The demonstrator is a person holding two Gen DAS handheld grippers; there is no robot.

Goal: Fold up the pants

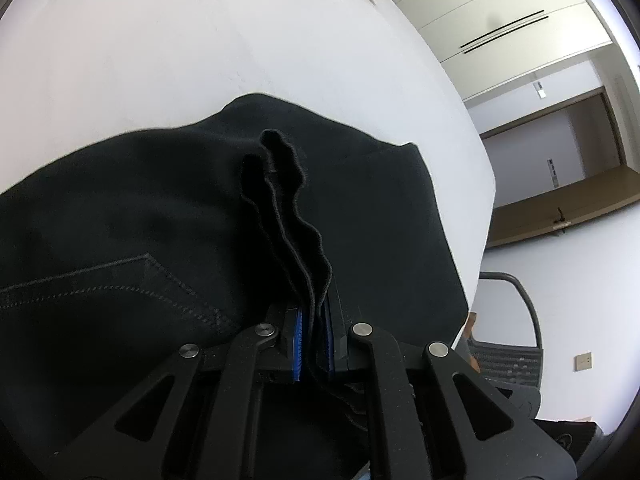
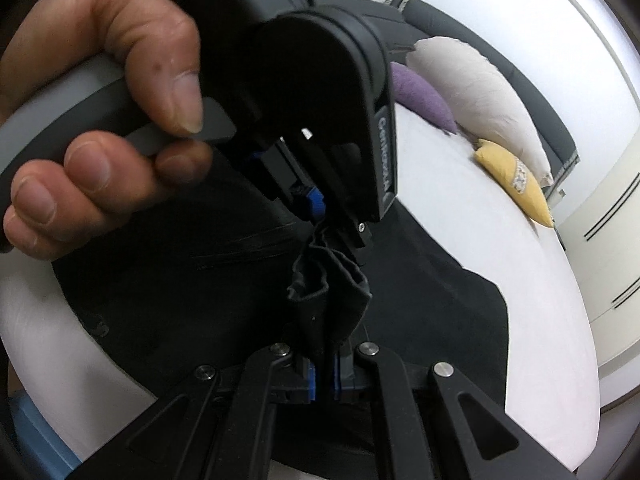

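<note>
While pants [image 1: 120, 220] lie on bed [image 1: 200, 40] | both claws pinch fabric.

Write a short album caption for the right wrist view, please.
Both handheld grippers' fingers pinch bunched edges of black pants over a white bed, pillows behind.

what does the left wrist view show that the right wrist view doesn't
Only the left wrist view: a chair past the bed's edge, a brown shelf on the far wall, and stitching on the pants.

Only the right wrist view: the hand holding the left tool, a white pillow and a purple pillow.

Both: the black pants on the white bed, a bunched fold clamped in a shut tool, the right tool in its own view, the yellow pillow, and white cabinets.
</note>
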